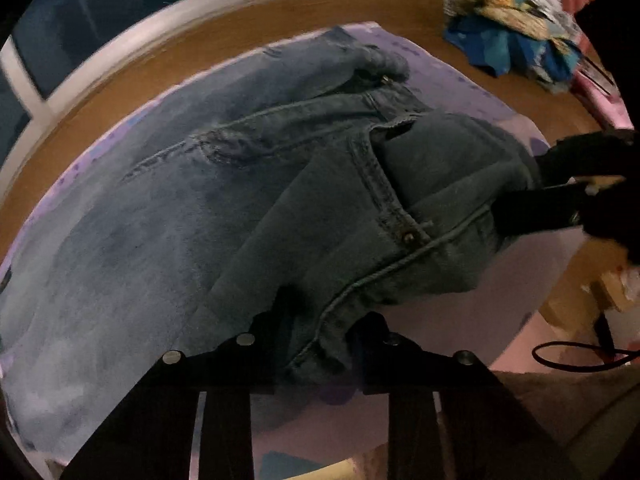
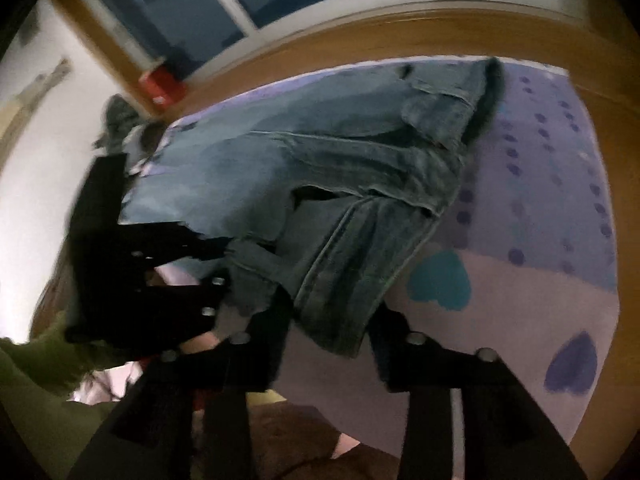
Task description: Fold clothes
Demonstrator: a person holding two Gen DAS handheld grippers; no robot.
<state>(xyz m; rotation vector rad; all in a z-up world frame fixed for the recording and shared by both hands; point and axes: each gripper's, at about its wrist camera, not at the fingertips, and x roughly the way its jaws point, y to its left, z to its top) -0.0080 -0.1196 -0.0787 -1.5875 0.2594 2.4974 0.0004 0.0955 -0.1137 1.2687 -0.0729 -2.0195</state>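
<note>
I had my left gripper (image 1: 320,344) and right gripper (image 2: 328,340) each clamped on the jeans (image 1: 224,184) near the waistband. That kept the top lifted off the bed (image 2: 520,300), ready to fold.

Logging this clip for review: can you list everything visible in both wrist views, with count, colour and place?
Blue denim jeans: one, faded blue, spread on the mat, waistband end lifted.
Lilac polka-dot mat with heart shapes: one, lilac, under the jeans.
Wooden floor: brown, around the mat.
Pile of patterned clothes: one, blue and yellow, on the floor beyond the mat.
Red box: one, by the window frame.
Left gripper: black, pinching the jeans' edge.
Right gripper: black, pinching the jeans' edge.
</note>
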